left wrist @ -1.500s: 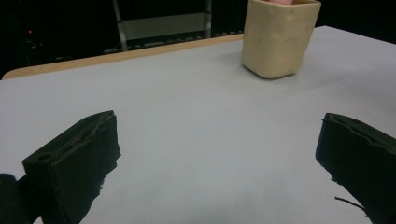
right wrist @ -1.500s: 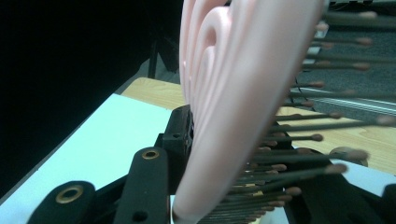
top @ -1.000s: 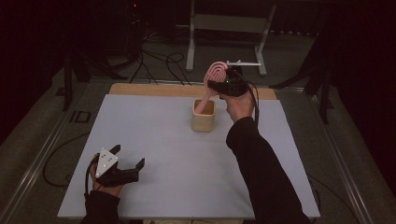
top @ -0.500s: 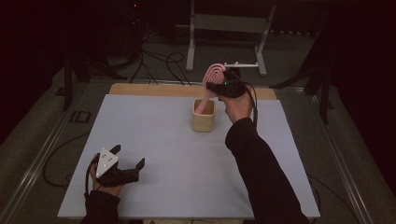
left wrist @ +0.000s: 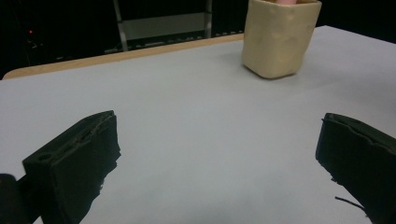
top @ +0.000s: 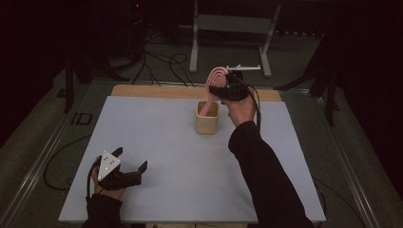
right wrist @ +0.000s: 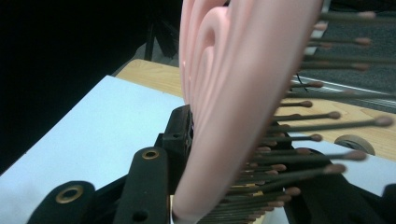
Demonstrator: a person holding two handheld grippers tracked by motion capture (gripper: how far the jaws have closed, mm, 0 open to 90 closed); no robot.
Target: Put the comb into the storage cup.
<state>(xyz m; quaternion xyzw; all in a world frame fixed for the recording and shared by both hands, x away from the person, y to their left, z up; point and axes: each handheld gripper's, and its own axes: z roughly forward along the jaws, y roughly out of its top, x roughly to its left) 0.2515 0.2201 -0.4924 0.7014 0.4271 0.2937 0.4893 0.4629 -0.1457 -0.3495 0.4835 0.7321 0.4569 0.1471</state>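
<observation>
A: Right gripper [top: 219,90] clenched on pink hairbrush [right wrist: 233,93], bristles toward three o'clock; why so high?

B: Handle probably stands in the beige cup [top: 207,121], table [top: 157,128] twelve o'clock.

A: Left gripper [left wrist: 217,163]?

B: Released, idle, seven o'clock.

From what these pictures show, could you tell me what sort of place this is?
Probably a lab or recording studio: a pale grey table ringed by black curtains, loose black cables on the floor, and a grey metal stand behind.
</observation>
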